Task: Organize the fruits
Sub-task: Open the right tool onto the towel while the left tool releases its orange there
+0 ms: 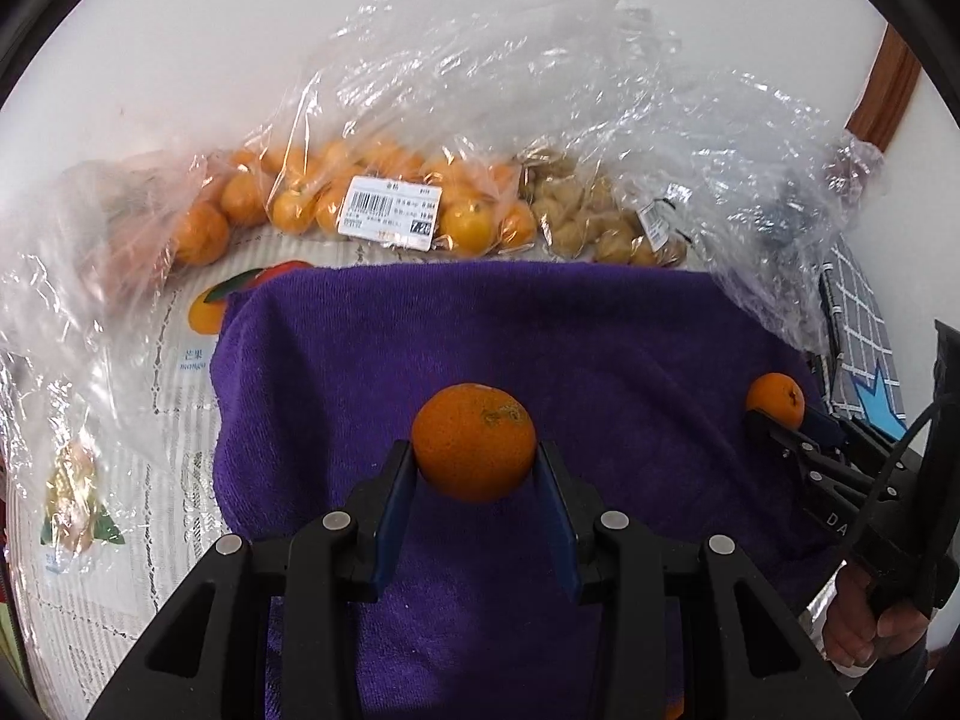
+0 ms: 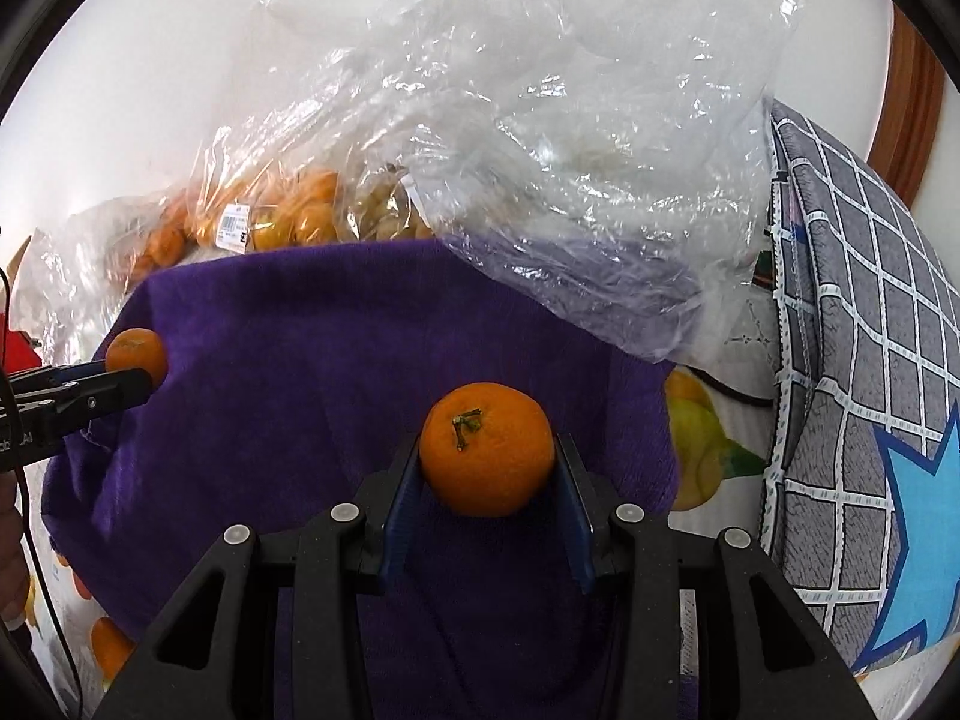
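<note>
Orange [image 1: 474,450] clamped between left tongs [image 1: 477,480], above purple towel [image 1: 456,330]. Second orange [image 2: 487,450], stem up, clamped between right tongs [image 2: 487,480] over same towel, to right. Bagged oranges [image 1: 360,198] at far edge, tan fruit bag [image 1: 594,216] beside. Checked cushion [image 2: 870,360] far right.

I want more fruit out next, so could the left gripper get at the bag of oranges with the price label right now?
Probably not yet. The left gripper is shut on an orange, so its fingers are occupied. The labelled bag of oranges lies straight ahead past the purple towel, with nothing between.
</note>
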Available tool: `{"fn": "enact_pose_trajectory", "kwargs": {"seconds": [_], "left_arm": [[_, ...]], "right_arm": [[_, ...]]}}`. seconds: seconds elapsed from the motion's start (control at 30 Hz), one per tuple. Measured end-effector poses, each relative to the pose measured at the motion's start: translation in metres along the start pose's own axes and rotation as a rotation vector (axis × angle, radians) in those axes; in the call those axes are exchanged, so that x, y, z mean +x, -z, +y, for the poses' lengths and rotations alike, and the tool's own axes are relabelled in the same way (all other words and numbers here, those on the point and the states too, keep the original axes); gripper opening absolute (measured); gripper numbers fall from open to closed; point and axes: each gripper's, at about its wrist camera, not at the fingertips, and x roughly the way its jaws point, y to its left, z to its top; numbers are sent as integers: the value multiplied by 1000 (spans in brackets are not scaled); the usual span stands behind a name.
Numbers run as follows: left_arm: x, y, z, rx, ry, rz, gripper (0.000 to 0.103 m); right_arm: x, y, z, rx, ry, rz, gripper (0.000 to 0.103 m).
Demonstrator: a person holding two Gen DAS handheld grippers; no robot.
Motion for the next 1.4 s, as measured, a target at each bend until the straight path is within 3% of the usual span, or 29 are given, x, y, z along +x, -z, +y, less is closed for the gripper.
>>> {"fn": "enact_pose_trajectory", "kwargs": {"seconds": [0.3,0.63,0.77,0.93,1.4], "left_arm": [[10,1,2,0,-17,38,38],[17,-1,3,-3,-16,48,39],[17,0,1,6,-23,50,39],[16,-2,0,-7,-18,69,49],[-46,-6,-21,26,-7,-66,53]], "right_arm": [[-1,2,-1,-7,-5,-8,43],[-15,9,-2,-15,-38,-23,61],[-28,9,0,-29,-19,-47,63],[-42,8,-3,-7,-4,-71,63],[-104,23,-16,49,70,-141,63]]}}
